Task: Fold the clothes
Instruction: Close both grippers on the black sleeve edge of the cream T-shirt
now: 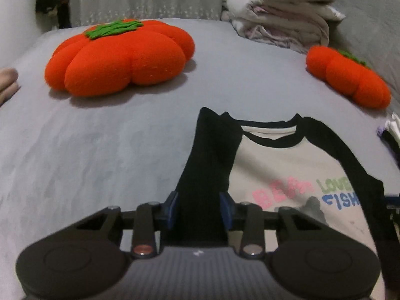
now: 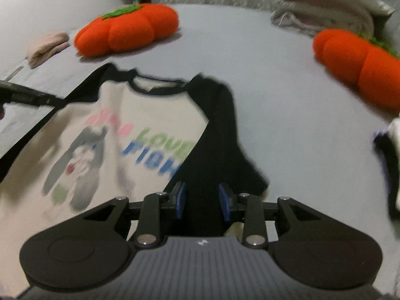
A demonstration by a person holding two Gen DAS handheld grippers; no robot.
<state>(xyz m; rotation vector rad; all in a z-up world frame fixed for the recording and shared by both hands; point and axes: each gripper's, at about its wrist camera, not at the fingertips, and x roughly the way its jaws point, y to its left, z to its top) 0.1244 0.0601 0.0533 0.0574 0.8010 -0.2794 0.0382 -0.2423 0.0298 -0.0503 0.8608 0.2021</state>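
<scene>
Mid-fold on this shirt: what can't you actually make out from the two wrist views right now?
- Shirt hem: both views, hidden below the gripper bodies.
- Whether the left gripper and right gripper pinch the black sleeves: fabric between the pads, contact unclear.
- Printed text: right view, motion-blurred; left view, cut by the far sleeve.
- Dark-and-white item: cropped at the right edge.

The bed (image 1: 100, 150) has a grey sheet. Directly on it lie a T-shirt (image 1: 287, 165), a large pumpkin cushion (image 1: 120, 57), a smaller pumpkin cushion (image 1: 347, 75), a pile of folded bedding (image 1: 282, 22) at the far edge, and a folded pink cloth (image 2: 47, 47).
</scene>
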